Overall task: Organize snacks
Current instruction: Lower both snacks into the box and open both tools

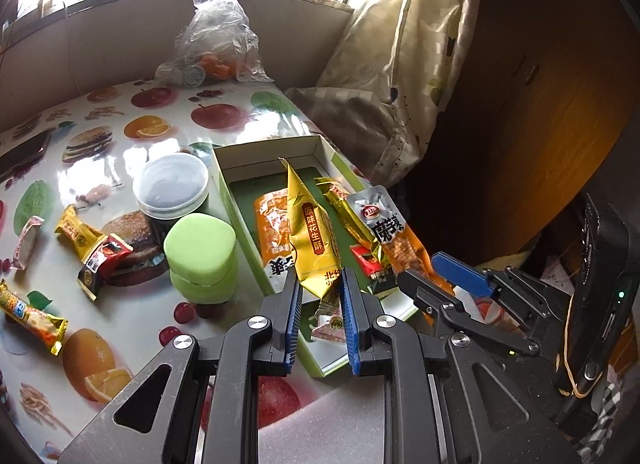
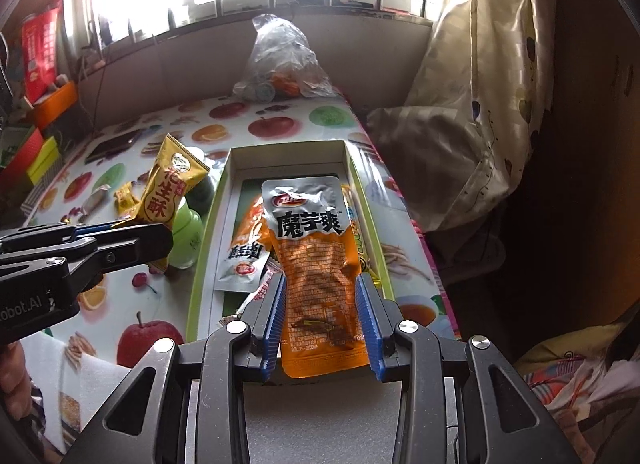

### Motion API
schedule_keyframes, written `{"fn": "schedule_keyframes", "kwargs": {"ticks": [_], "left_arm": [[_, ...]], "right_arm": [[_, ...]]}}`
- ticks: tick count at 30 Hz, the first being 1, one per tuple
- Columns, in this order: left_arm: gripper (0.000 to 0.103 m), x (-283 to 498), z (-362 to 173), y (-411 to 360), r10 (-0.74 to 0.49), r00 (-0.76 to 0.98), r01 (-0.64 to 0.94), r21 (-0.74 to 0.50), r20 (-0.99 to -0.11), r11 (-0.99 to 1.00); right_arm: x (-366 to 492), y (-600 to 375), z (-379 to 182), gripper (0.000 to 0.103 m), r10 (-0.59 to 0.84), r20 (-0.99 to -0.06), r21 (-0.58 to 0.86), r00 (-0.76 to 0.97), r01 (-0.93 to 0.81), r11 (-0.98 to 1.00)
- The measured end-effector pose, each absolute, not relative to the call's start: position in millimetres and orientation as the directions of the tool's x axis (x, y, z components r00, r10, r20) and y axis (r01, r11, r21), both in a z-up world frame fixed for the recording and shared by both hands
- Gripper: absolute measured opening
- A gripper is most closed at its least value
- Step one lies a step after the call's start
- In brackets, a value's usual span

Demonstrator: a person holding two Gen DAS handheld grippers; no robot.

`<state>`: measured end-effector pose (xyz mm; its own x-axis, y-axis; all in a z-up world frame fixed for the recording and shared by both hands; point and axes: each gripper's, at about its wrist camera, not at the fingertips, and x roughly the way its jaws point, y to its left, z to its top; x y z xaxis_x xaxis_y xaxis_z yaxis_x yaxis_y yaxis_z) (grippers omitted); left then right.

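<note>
- We are carrying two snacks at once, and both are hanging above the box that lies along the table's right edge.
- Our left gripper is clamping the bottom of the gold packet, its jaws fully closed on the wrapper, with the packet standing up over the box's near left part.
- Our right gripper is pinching the orange pouch by its lower sides, jaws partly closed on it, the pouch hanging over the middle of the box.
- The box is already holding several snacks: another orange pouch lying flat on its floor, a gold stick along its right wall, and a red packet near its front.
- We are judging the sorting to be about halfway through, since a fair share is still lying loose on the table.
- Still waiting near the left edge are a gold-and-red candy, a small pink sweet and a yellow bar.
- Between those and the box, a green jar and a clear-lidded tub are standing, and we are not sure they belong in the box.
- A plastic bag is sitting at the far edge, under the window.
- Both grippers are pointing steeply downward toward the box, side by side, left one just beside the right.
</note>
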<state>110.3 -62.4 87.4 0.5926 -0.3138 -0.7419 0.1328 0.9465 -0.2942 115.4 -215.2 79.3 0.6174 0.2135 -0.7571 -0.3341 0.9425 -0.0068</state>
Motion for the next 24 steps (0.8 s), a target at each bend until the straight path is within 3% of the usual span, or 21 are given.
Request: {"fn": "schedule_keyframes", "kwargs": {"ticks": [24], "left_arm": [[0.020, 141, 43, -84, -0.294, 0.499, 0.115, -0.275, -0.815, 0.955]], "right_arm": [[145, -218, 49, 0.038, 0.183, -0.789, -0.029, 0.586, -0.334, 0.942]]}}
